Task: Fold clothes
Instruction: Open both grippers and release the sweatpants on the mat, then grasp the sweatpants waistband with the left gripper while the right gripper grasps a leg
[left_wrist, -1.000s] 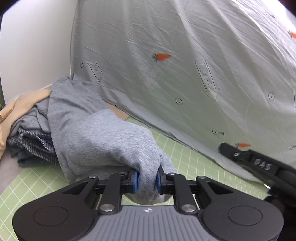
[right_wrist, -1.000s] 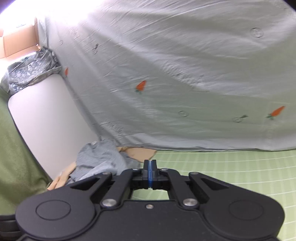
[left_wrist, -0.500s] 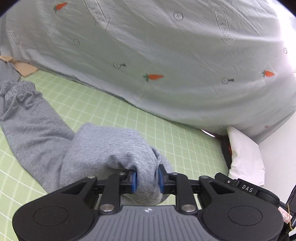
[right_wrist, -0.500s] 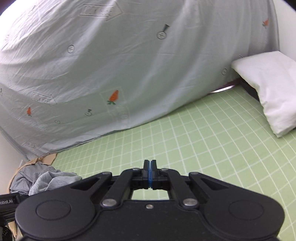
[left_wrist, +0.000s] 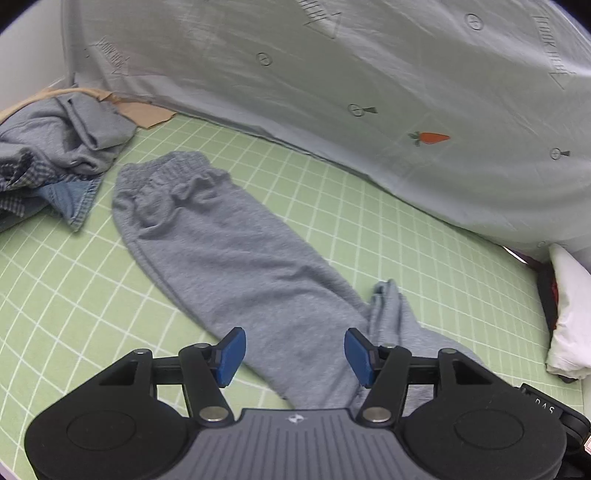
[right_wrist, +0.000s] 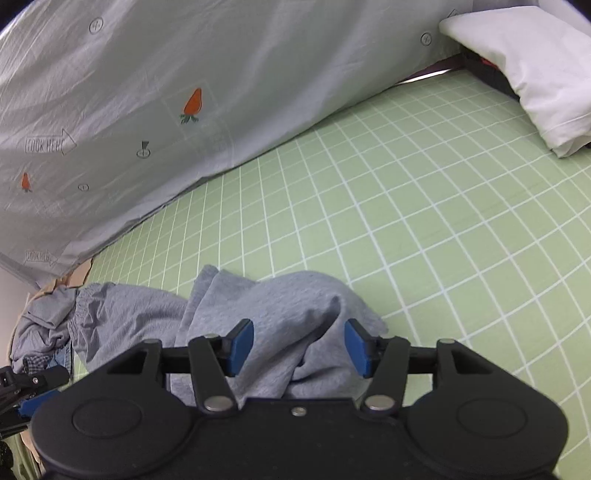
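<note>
Grey sweatpants (left_wrist: 236, 258) lie flat beneath both spread tongs (left_wrist: 294, 356), seemingly untouched.

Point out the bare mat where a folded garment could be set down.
Free: green grid mat between the grey sweatpants, the carrot-print sheet and the white pillow. Crowded: the clothes pile beside the waistband.

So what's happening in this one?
A person with a hand-held gripper in each hand is folding clothes on a green grid mat. Grey sweatpants lie stretched out on the mat, not yet folded. The left hand-held gripper is open above the leg end, and the right hand-held gripper is open over bunched grey fabric. Neither grips anything. A pile of other clothes sits at the mat's edge.
</note>
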